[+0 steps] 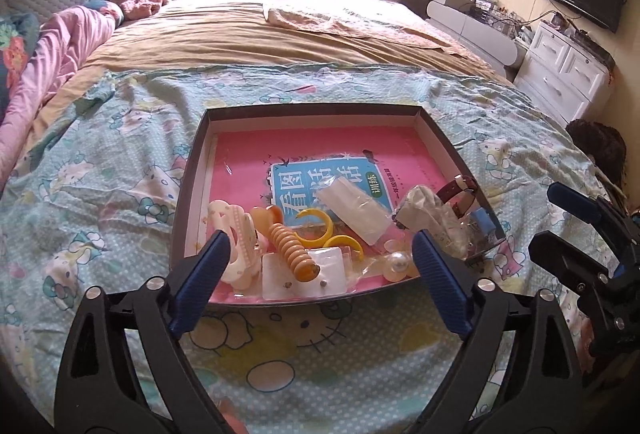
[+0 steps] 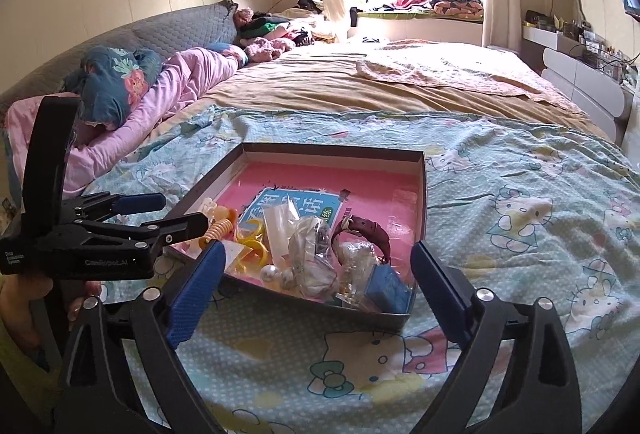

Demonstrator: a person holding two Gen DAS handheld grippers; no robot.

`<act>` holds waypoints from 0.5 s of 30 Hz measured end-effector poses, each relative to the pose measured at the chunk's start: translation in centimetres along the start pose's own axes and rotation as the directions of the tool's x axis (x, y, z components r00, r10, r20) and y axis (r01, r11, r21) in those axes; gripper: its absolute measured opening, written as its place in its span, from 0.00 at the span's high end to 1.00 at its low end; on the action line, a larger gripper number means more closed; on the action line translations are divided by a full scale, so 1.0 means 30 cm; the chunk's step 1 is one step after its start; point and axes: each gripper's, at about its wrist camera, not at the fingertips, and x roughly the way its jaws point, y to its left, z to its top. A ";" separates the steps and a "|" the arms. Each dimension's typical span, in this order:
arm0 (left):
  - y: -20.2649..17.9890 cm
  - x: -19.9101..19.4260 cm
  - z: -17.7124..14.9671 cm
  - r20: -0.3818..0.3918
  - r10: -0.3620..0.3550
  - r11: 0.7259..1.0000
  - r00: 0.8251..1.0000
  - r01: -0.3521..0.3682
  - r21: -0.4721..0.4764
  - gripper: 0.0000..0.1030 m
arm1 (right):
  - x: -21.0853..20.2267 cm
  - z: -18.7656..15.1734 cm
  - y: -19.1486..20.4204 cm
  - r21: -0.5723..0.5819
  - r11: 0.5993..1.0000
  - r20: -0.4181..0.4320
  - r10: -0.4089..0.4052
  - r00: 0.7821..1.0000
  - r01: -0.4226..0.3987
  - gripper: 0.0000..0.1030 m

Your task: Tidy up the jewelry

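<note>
My left tool point(image 1: 320, 254) and right tool point(image 2: 318, 266) both hang above the near edge of a shallow dark box point(image 1: 436, 129) on the bed point(image 1: 320, 33) — each with its blue-padded jaws spread wide and nothing between them. The box sits on a pale blue cartoon-cat sheet point(image 2: 520, 201) and is lined by a pink booklet point(image 1: 320, 145) with a blue title panel. The jewelry is heaped along the box's near side: a cream hair claw point(image 1: 236, 234) at the left, an orange spiral hair tie point(image 1: 290, 246) beside it, yellow hoop earrings point(image 1: 320, 230), a clear earring card point(image 1: 304, 274), pearl beads point(image 1: 396, 262) and a flat clear packet point(image 1: 360, 209). In the right corner lie a crumpled plastic bag point(image 2: 312, 254), a watch with a maroon strap point(image 2: 368, 230) and a small blue block point(image 2: 388, 290) — all loose, none gripped. My hand point(image 2: 24, 298) shows at the left tool's handle.
</note>
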 end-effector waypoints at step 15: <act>0.002 -0.169 -0.114 0.045 0.023 1.000 0.999 -0.022 -0.021 0.09 | -0.133 -0.088 0.034 0.003 1.000 0.021 -0.031 0.999 0.031 0.04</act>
